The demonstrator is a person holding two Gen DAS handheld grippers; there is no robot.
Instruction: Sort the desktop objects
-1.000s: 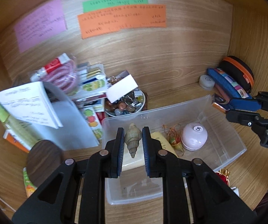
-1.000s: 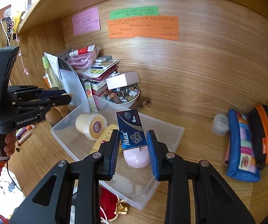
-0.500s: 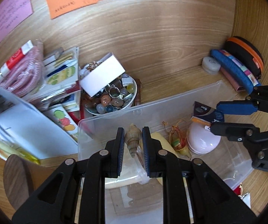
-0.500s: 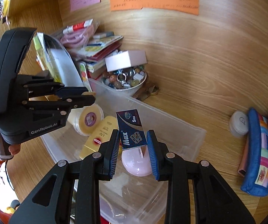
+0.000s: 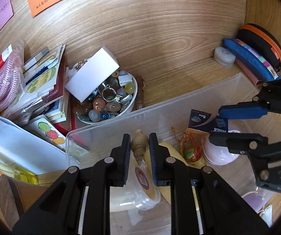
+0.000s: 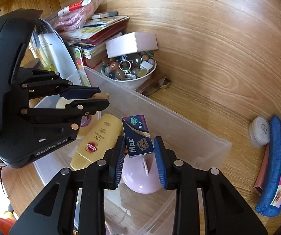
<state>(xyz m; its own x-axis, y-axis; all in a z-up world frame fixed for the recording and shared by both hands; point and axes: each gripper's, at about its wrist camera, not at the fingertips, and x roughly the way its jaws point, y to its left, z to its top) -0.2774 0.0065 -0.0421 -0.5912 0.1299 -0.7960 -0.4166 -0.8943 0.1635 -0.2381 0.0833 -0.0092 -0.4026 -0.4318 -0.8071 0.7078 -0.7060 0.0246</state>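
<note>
Over the clear plastic bin (image 5: pixel 179 107), the left gripper (image 5: pixel 140 150) pinches a spiral shell (image 5: pixel 139 145) and the right gripper (image 6: pixel 139 157) clamps a blade packet (image 6: pixel 137 137); both should sink low before letting go, missing the pink dome (image 6: pixel 140 178) and sunscreen tube (image 6: pixel 98 139) beyond.

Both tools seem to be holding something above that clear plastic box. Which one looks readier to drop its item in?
Probably the left tool: its seashell hangs over open space in the clear box. The right tool holds its blade packet directly above the pink dome, so that packet might land on it.
</note>
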